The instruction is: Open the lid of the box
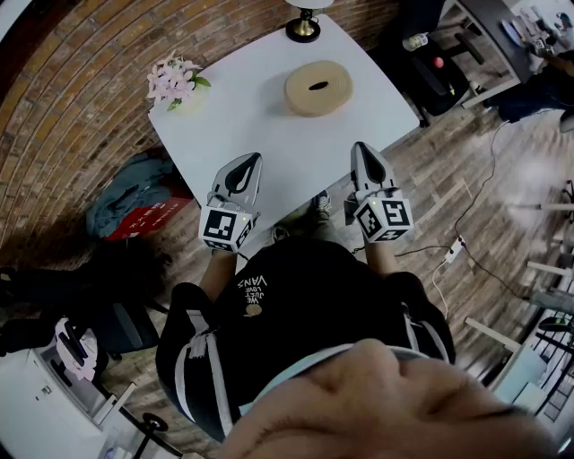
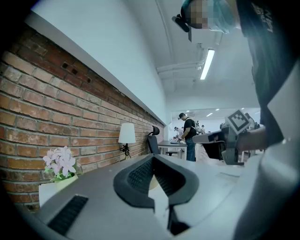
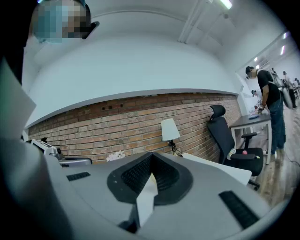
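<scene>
Both hand-held grippers closed and empty, box untouched.
The left hand-held gripper and right hand-held gripper are held over the near edge of the white counter, each with its jaws fully together and nothing between them. The round tan box sits further back on the counter, lid on, well apart from both. Pink flowers stand at the left corner, and a lamp at the far edge.
</scene>
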